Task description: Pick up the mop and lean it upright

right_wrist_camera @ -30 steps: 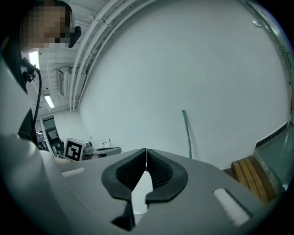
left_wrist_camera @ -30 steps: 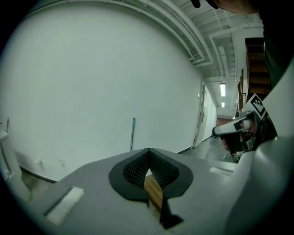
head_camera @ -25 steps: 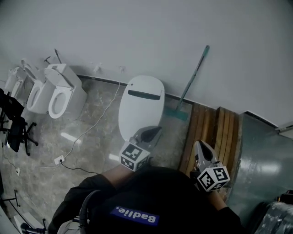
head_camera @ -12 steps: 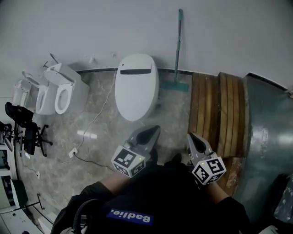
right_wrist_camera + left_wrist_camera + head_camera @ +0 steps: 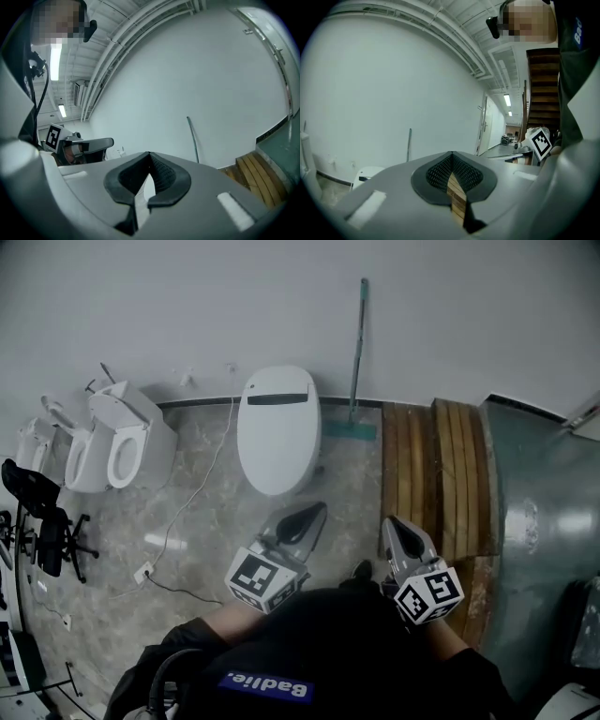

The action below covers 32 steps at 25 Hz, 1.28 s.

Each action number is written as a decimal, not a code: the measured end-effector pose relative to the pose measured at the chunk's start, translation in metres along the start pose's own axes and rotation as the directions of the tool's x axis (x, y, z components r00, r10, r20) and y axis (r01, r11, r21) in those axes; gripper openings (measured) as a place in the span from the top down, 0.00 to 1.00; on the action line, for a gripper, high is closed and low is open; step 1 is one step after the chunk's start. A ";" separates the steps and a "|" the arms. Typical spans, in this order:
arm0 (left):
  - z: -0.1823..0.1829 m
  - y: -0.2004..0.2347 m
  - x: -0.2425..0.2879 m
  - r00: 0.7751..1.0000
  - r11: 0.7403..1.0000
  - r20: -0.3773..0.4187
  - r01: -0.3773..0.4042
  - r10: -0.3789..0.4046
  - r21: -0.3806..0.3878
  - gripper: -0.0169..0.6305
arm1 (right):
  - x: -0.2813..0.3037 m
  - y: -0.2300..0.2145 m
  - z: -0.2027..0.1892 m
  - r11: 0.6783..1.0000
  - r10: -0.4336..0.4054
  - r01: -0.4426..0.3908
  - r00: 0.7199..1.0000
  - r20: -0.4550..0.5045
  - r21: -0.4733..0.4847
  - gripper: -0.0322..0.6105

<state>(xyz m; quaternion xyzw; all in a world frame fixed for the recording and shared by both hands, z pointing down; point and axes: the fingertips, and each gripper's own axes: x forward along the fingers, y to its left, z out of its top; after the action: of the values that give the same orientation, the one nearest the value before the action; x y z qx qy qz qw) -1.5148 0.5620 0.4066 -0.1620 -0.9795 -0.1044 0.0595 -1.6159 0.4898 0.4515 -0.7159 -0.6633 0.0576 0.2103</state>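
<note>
Four toilets (image 5: 277, 427); one mop (image 5: 354, 352); one black chair (image 5: 42, 521); two claws: left claw (image 5: 314, 512), right claw (image 5: 394, 524).

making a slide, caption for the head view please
Mop leaning upright against the wall beside a toilet, with the left gripper and right gripper both shut and empty

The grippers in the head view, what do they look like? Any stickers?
Both are grey and pointy, like beaks. The left gripper and the right gripper each carry a white cube with black square markers. Their inner pads are dark and bumpy. The person wears a black top.
</note>
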 end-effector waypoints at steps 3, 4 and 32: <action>0.010 0.006 -0.037 0.998 0.999 0.049 0.022 -0.024 0.042 0.94 | -0.001 0.034 -0.004 0.999 -0.028 0.029 0.999 0.023 -0.036 0.95; 0.011 0.007 -0.049 0.998 0.999 0.059 0.031 -0.033 0.045 0.94 | 0.001 0.047 -0.007 0.998 -0.028 0.029 0.999 0.023 -0.054 0.95; 0.012 -0.052 -0.091 0.988 0.984 0.070 0.130 -0.139 0.121 0.94 | -0.039 0.104 0.015 0.987 0.036 -0.010 0.987 0.159 -0.163 0.95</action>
<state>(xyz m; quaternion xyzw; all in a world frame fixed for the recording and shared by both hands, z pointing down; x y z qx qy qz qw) -1.4476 0.4889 0.3714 -0.0955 -0.9942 -0.0444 0.0233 -1.5295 0.4522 0.3910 -0.7313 -0.6721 0.0637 0.0965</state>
